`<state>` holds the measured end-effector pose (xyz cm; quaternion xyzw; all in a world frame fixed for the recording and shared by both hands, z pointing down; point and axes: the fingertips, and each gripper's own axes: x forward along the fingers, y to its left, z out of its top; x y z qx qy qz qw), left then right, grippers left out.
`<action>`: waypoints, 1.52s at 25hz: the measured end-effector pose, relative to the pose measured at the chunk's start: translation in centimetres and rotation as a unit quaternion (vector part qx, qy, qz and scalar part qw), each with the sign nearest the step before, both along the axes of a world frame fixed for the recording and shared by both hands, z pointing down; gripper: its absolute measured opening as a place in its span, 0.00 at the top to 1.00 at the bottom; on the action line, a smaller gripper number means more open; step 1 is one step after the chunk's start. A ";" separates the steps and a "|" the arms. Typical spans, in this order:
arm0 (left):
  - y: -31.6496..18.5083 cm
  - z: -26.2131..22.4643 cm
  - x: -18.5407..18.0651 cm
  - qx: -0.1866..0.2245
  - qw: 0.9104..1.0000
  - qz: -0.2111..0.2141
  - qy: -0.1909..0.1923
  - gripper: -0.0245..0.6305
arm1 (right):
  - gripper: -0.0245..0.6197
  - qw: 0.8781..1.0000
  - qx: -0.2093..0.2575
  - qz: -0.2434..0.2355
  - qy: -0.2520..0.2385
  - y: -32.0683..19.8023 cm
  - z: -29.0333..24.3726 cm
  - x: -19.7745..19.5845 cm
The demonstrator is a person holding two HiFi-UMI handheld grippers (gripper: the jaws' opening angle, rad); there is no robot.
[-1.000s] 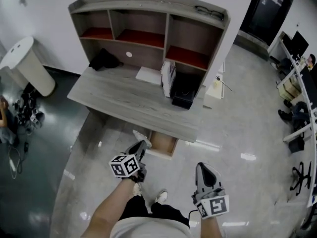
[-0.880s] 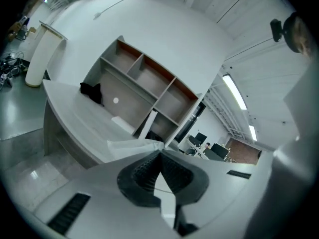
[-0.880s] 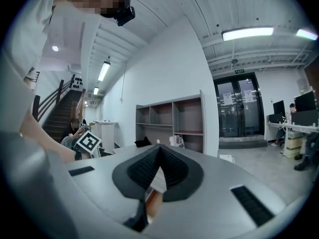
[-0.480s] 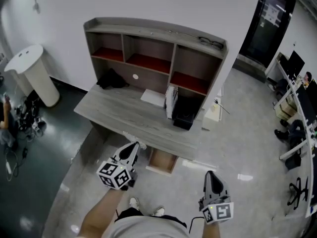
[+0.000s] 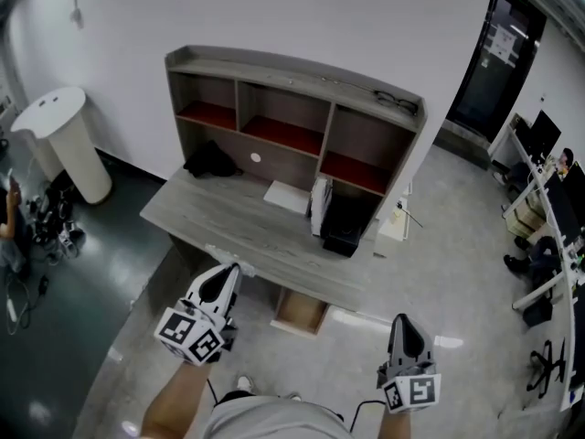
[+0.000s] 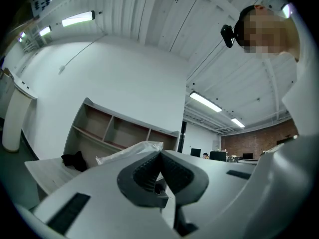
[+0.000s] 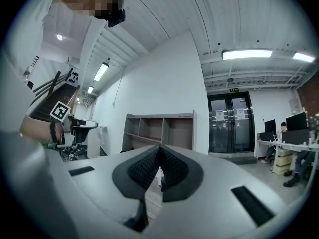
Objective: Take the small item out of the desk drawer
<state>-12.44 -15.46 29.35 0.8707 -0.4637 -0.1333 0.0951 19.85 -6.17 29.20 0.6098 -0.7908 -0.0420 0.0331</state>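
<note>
Under the grey desk [image 5: 228, 218] the small wooden drawer [image 5: 300, 311] stands pulled out. My left gripper [image 5: 227, 273] hangs in front of the desk's edge, left of the drawer, shut on a small clear plastic packet [image 5: 216, 256]. In the left gripper view the crumpled packet [image 6: 130, 151] sticks out above the closed left gripper [image 6: 159, 154]. My right gripper [image 5: 403, 322] is over the floor to the drawer's right; the right gripper view shows this gripper [image 7: 160, 148] shut with nothing between its pads.
A three-bay hutch [image 5: 292, 108] stands on the desk, with a black cloth [image 5: 210, 161], a white sheet [image 5: 286, 196] and a black box [image 5: 343, 225] in front of it. A white round stand [image 5: 62, 135] is at the left, a white low unit [image 5: 393, 222] to the right.
Both grippers have drawn back from the desk and lower in the head view. The left one moved left, away from the drawer, with the packet still in it.
</note>
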 end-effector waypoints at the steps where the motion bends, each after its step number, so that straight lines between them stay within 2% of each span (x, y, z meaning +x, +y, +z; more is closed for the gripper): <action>1: 0.2 -0.3 -0.5 0.003 1.000 -0.005 0.005 0.94 | 0.93 1.000 0.001 0.001 0.001 -0.1 -0.2 0.0; 10: 1.9 -2.5 -4.0 0.025 0.998 -0.044 0.039 0.94 | 0.93 0.999 -0.001 0.033 -0.003 -0.1 -0.5 1.6; 19: 1.5 -2.2 -4.3 0.024 0.997 -0.043 0.065 0.94 | 0.93 0.999 0.004 0.050 -0.005 0.4 -0.6 1.9; 32: 3.2 -2.0 -5.7 0.029 0.996 -0.045 0.070 0.94 | 0.93 0.999 0.007 0.049 -0.005 1.6 -0.7 0.5; 38: 4.7 -1.6 -7.2 0.023 0.997 -0.046 0.061 0.94 | 0.93 0.999 0.000 0.033 -0.011 1.7 0.0 -1.9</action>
